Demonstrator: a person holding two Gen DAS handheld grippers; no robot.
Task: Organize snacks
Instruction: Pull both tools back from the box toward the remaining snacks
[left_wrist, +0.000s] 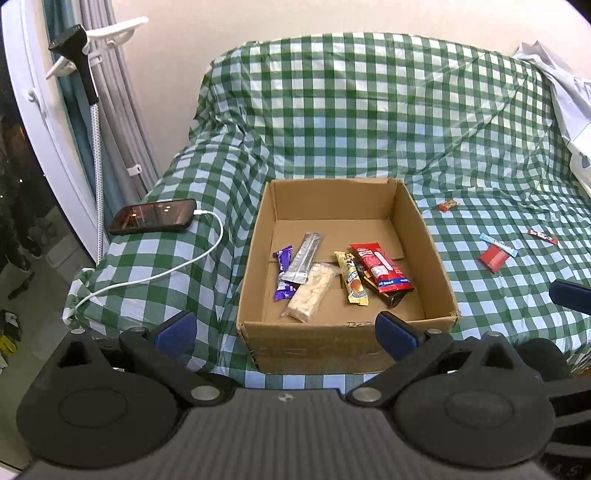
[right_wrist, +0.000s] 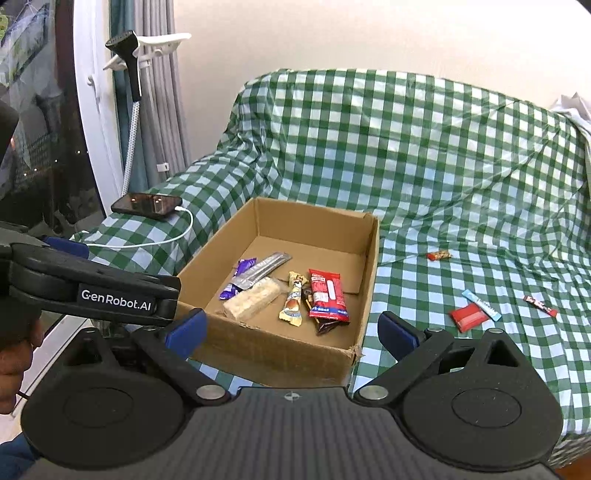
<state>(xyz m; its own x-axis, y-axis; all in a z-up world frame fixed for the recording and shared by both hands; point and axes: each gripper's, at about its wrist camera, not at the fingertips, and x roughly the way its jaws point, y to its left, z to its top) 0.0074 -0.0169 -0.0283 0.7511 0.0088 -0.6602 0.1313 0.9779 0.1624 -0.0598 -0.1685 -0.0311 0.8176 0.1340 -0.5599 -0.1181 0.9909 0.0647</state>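
Observation:
An open cardboard box (left_wrist: 439, 266) (right_wrist: 371, 266) sits on the green-checked sofa cover. Inside lie several snacks: a purple bar (left_wrist: 283, 271), a silver stick (left_wrist: 303, 258), a pale wafer pack (left_wrist: 312, 293) (right_wrist: 253, 300), a yellow bar (left_wrist: 352, 278) (right_wrist: 291, 304) and a red pack (left_wrist: 380, 267) (right_wrist: 327, 298). Right of the box lie loose snacks: a small orange-red candy (left_wrist: 448, 205) (right_wrist: 439, 254), a blue stick (left_wrist: 496, 244) (right_wrist: 480, 304), a red square pack (left_wrist: 493, 257) (right_wrist: 467, 316) and a dark red bar (left_wrist: 542, 236) (right_wrist: 539, 305). My left gripper (left_wrist: 286, 328) and right gripper (right_wrist: 291, 328) hang open and empty before the box's near wall.
A phone (left_wrist: 153, 216) (right_wrist: 147, 205) on a white charging cable (left_wrist: 166, 271) lies on the sofa arm at left. A garment steamer (left_wrist: 79, 51) and curtain stand behind it. White cloth (left_wrist: 569, 96) drapes at the far right. The left gripper's body (right_wrist: 92, 288) juts in beside the right one.

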